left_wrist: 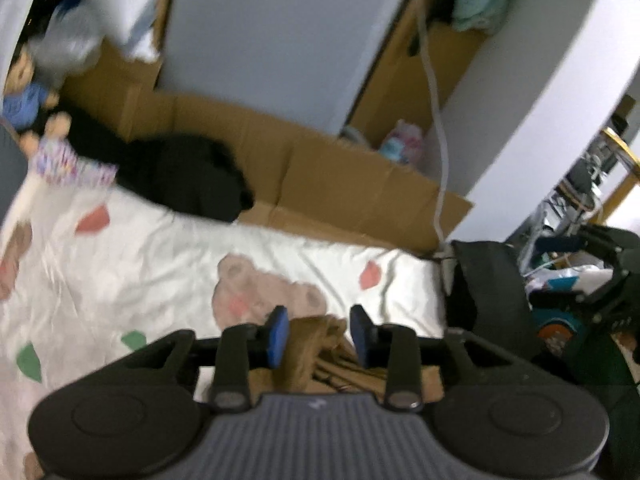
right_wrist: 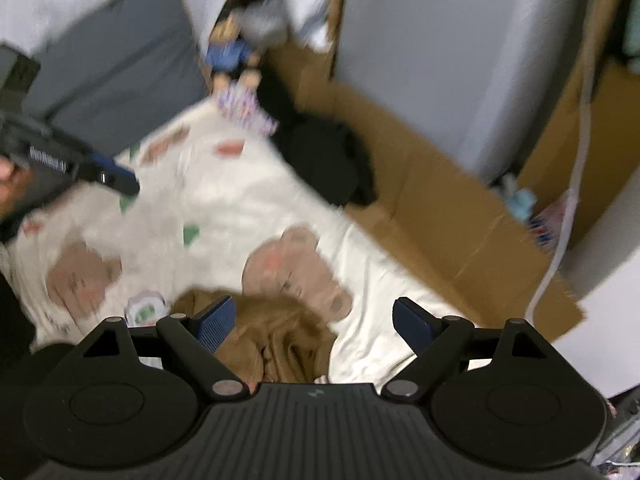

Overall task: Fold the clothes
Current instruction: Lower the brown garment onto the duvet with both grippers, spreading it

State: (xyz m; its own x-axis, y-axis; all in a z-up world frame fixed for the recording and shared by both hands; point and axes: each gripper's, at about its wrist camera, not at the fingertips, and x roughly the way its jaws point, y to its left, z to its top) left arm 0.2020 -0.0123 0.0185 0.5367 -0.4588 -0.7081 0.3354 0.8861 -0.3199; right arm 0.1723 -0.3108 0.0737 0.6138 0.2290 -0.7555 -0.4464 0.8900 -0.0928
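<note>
Ahead of the tongs spreads a white bedsheet printed with brown bears and red and green shapes. Beyond its far edge, flattened brown cardboard lines the base of a pale grey-white panel. A black heap of cloth lies at the far left of the sheet, beside a doll. A grey cushion stands farther left. Right of the tongs, a white cord hangs down along a white wall.

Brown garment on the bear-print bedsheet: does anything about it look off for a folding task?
Yes. The brown fabric garment lies bunched and creased on the white bear-print bedsheet, not in a flat fold. Both open grippers are clear of it.
</note>
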